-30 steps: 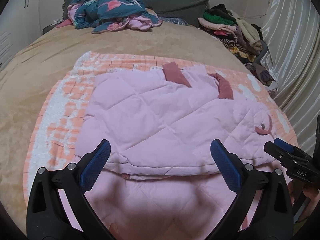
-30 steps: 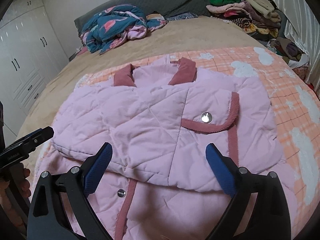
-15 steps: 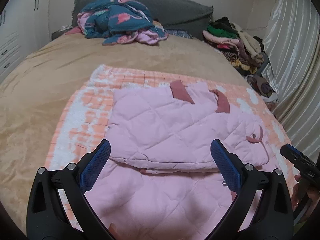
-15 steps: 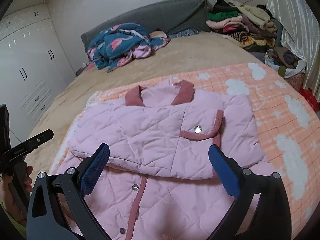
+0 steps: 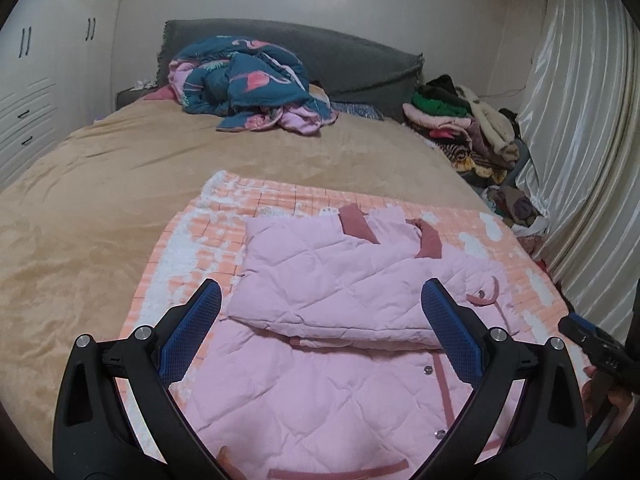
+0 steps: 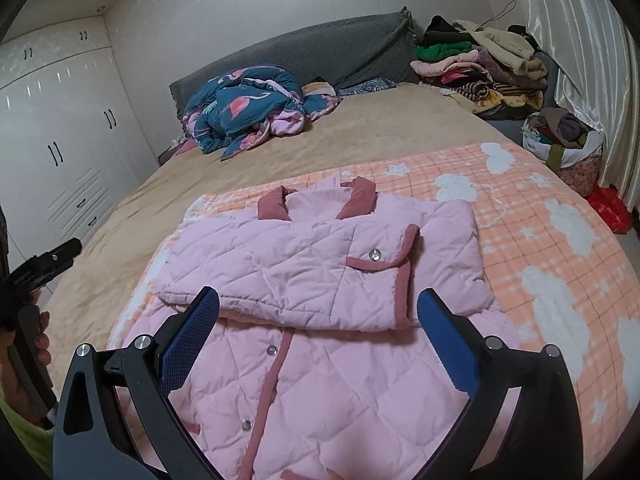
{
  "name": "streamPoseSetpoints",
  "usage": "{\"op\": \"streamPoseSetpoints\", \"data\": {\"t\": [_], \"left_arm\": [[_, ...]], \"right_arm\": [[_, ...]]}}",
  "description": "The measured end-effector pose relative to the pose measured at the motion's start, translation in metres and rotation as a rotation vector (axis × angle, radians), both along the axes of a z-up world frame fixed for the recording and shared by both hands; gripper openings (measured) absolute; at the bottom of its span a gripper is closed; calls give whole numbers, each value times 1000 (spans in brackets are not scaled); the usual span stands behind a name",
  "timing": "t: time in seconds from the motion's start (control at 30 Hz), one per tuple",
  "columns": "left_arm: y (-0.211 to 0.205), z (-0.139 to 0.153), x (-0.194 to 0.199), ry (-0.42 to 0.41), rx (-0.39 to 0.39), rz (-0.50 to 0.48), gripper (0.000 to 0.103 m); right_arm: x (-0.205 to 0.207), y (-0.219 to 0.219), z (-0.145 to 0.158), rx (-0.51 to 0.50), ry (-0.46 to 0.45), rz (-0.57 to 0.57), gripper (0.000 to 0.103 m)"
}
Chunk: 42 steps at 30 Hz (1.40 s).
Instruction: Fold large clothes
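A pink quilted jacket with dark pink collar and trim lies flat on an orange checked blanket on the bed. Its sleeves are folded across the chest, and its buttoned lower half reaches toward me. It also shows in the right wrist view. My left gripper is open and empty, held above the jacket's lower half. My right gripper is open and empty, also above the lower half. Each gripper shows at the edge of the other's view.
A crumpled teal flamingo quilt lies at the head of the tan bed. A pile of clothes sits at the far right, by a curtain. White wardrobes stand on the left.
Both grippers have pulled back and up from the jacket, so more of its lower half and the bed shows. The jacket has not moved.
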<state>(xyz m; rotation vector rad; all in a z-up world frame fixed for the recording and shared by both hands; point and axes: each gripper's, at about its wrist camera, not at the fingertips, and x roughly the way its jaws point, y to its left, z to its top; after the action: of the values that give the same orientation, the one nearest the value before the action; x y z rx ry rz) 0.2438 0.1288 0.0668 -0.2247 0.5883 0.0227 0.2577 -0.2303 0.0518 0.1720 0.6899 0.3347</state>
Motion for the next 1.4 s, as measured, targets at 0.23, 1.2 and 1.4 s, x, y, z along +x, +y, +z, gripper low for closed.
{"op": "streamPoseSetpoints", "data": {"t": [0.23,1.2,1.4], "left_arm": [[-4,8,-30,-31,-17,0,94],[-27,-10,-91,49,43,2,94],[-31,-26,-97,83,64,-1,94]], "right_arm": [[-19,-14,2,13,6,-14,99],[-85,-66,16,25,-11,-49,99],[-96,-73,11,21,-1,-55,99]]}}
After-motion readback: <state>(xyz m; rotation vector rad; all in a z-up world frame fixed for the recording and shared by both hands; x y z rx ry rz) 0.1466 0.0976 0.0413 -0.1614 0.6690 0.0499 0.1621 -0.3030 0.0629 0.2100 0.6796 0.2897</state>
